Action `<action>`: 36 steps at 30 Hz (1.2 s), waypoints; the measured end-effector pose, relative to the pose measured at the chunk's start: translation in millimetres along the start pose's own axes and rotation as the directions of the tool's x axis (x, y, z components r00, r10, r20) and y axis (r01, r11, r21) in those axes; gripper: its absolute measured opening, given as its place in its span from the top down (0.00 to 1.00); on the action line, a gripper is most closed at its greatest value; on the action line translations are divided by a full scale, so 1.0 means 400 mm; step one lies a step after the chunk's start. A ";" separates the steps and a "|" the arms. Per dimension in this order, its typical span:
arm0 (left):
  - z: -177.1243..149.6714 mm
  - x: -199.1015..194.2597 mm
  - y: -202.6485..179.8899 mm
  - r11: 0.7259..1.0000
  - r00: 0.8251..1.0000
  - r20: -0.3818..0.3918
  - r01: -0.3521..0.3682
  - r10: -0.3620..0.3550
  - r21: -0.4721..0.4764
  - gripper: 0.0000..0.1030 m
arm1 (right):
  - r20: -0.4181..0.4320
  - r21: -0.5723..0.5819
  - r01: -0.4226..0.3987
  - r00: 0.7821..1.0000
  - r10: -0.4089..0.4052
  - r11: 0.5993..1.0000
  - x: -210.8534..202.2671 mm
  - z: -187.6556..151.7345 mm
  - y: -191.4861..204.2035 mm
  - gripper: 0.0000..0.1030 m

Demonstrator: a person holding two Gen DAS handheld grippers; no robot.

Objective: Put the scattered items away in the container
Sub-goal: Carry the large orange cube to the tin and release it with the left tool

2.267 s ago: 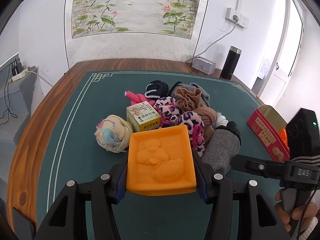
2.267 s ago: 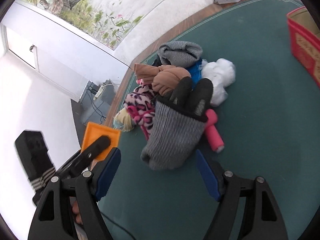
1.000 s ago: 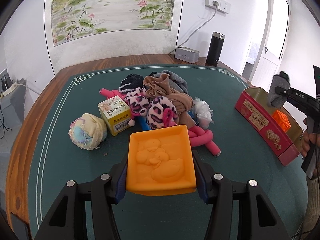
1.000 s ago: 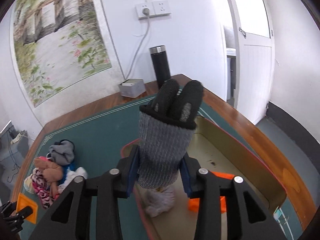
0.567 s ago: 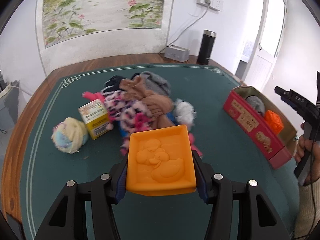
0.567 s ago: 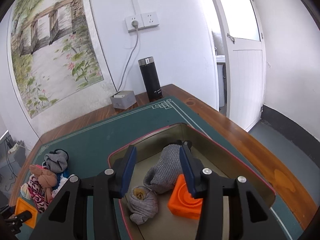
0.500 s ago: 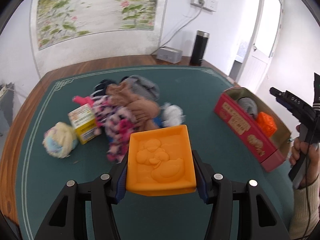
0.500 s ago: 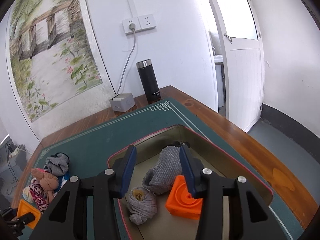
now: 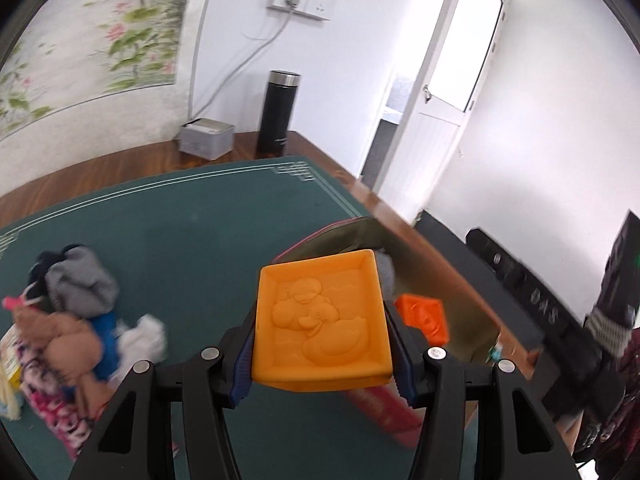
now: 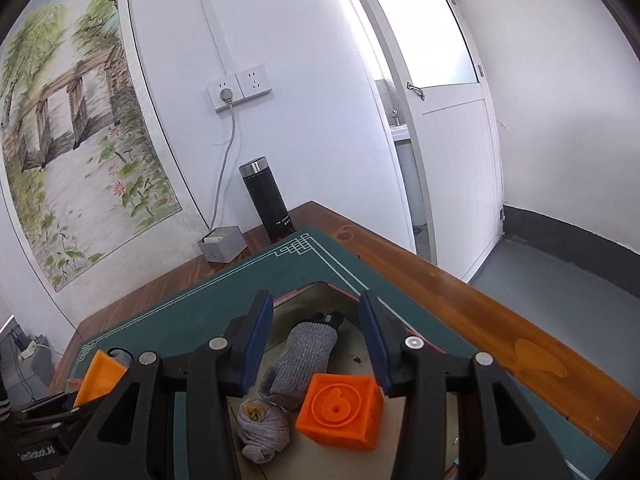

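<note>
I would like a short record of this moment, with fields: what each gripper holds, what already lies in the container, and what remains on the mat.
left gripper: shut on the orange duck block, above the near end of the container
right gripper: open, holding nothing, over the container
container: red tin with beige inside
in container: grey glove, rolled grey sock, orange number block
left on mat: pile of socks and soft items on the green mat
</note>
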State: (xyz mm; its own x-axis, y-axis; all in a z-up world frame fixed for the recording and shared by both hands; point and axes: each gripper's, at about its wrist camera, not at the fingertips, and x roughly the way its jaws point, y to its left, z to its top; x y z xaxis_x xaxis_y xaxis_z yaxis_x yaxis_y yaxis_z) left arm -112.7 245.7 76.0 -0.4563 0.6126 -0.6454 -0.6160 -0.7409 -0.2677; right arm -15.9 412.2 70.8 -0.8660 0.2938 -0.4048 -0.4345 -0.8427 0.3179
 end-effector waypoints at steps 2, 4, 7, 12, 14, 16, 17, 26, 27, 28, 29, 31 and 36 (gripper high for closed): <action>0.022 0.032 -0.023 1.000 1.000 0.005 0.007 -0.008 0.005 0.44 | 0.010 0.011 0.004 1.000 -0.004 1.000 -0.004 0.000 -0.004 0.53; 0.044 0.058 -0.042 1.000 1.000 0.018 0.000 0.000 0.020 0.44 | 0.013 0.009 0.008 1.000 -0.008 1.000 -0.005 -0.001 -0.004 0.53; 0.070 0.078 -0.058 1.000 0.999 0.035 0.011 -0.012 0.027 0.44 | 0.010 0.006 0.011 1.000 -0.011 1.000 -0.002 -0.003 -0.002 0.53; 0.077 0.086 -0.060 0.999 0.999 0.040 -0.003 0.001 0.040 0.44 | 0.005 0.013 0.019 1.000 -0.019 1.000 0.004 -0.005 -0.007 0.53; 0.069 0.075 -0.045 0.999 0.999 0.047 -0.018 0.016 0.034 0.44 | 0.009 0.017 0.021 1.000 -0.022 1.000 0.002 -0.005 -0.009 0.53; 0.058 0.059 -0.024 0.999 0.998 0.051 -0.035 0.034 0.024 0.42 | 0.008 0.015 0.022 1.000 -0.022 1.000 0.001 -0.005 -0.008 0.53; 0.053 0.047 -0.014 0.999 0.998 0.055 -0.044 0.043 0.015 0.38 | 0.006 0.013 0.021 1.000 -0.021 1.000 0.001 -0.004 -0.007 0.53; -0.003 -0.073 0.062 0.990 0.987 0.092 -0.122 0.129 -0.076 0.32 | -0.120 -0.139 -0.002 0.993 -0.015 0.990 0.016 0.031 0.013 0.23; -0.011 -0.083 0.065 0.986 0.983 0.096 -0.148 0.155 -0.073 0.32 | -0.133 -0.148 -0.006 0.991 -0.014 0.989 0.009 0.039 0.009 0.22; -0.018 -0.090 0.068 0.984 0.980 0.100 -0.164 0.171 -0.074 0.31 | -0.146 -0.163 -0.015 0.989 -0.009 0.986 0.003 0.047 0.005 0.22; -0.026 -0.098 0.072 0.981 0.978 0.102 -0.176 0.184 -0.076 0.26 | -0.150 -0.176 -0.025 0.989 -0.002 0.984 -0.006 0.054 0.000 0.22; -0.041 -0.112 0.082 0.978 0.975 0.100 -0.190 0.199 -0.088 0.20 | -0.162 -0.209 -0.030 0.987 -0.004 0.977 -0.019 0.062 -0.005 0.19; -0.071 -0.147 0.109 0.968 0.968 0.097 -0.217 0.230 -0.128 0.20 | -0.283 -0.385 -0.094 0.959 -0.020 0.918 -0.011 0.021 -0.009 0.17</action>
State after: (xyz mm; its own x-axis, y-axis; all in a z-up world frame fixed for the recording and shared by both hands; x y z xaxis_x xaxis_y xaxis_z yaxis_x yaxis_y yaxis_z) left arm -94.5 169.4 81.9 -0.6462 0.4494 -0.6169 -0.4145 -0.8853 -0.2107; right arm -12.7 417.9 78.7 -0.7518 0.1708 -0.6369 -0.2219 -0.9751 0.0005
